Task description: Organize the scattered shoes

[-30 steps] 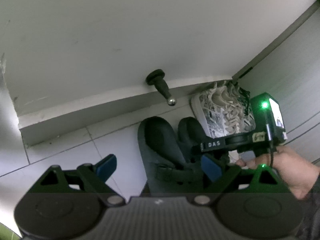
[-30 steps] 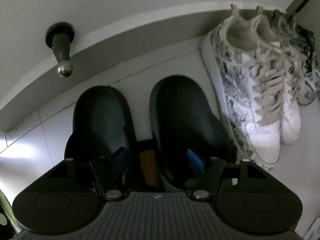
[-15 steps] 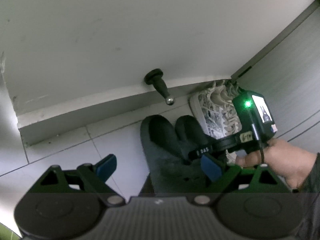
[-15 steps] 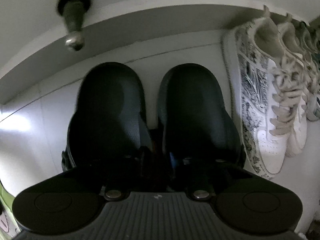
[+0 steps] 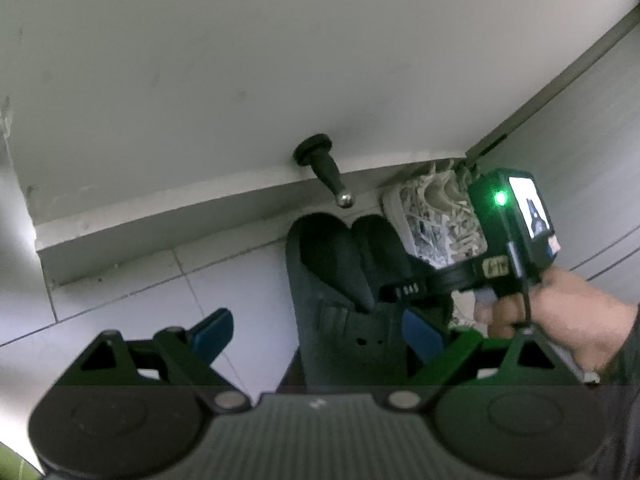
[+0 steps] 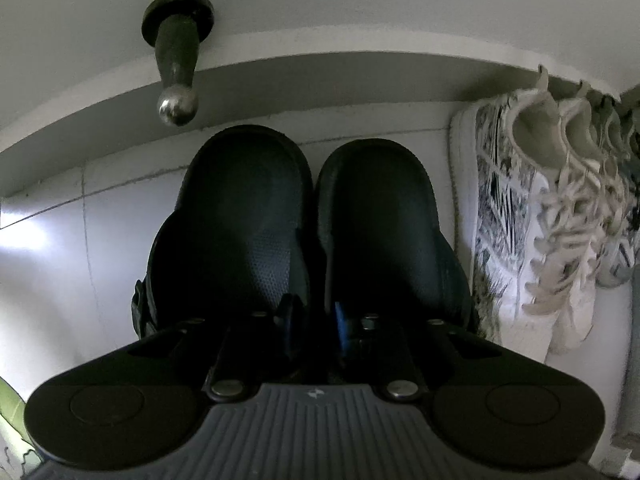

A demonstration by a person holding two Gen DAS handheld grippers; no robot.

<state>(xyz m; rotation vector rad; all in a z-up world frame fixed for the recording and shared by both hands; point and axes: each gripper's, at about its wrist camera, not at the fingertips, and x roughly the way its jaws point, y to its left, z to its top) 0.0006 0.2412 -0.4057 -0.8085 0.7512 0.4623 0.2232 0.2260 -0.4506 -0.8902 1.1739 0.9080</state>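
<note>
Two black clogs (image 6: 248, 216) stand side by side on the pale tiled floor (image 6: 100, 248), heels toward the wall. My right gripper (image 6: 316, 320) points steeply down with one finger inside each clog and is shut on their two touching inner walls. In the left wrist view a hand (image 5: 560, 312) holds that gripper over the black clogs (image 5: 332, 264). My left gripper (image 5: 316, 330) is open and low over the floor. The near clog's front shows between its blue pads, untouched. A pair of white patterned sneakers (image 6: 520, 220) stands right of the clogs.
A black doorstop (image 6: 176, 80) with a metal ball tip sticks out from the wall above the clogs. The grey baseboard (image 5: 160, 224) runs behind the shoes. A grey cabinet front (image 5: 580, 140) closes the right side. More sneakers (image 6: 624, 208) are packed in the far right corner.
The right gripper's jaws closed from wide apart to shut, pulling the two clogs together until their inner walls touch. It also rolled a little. The left gripper stayed still.
</note>
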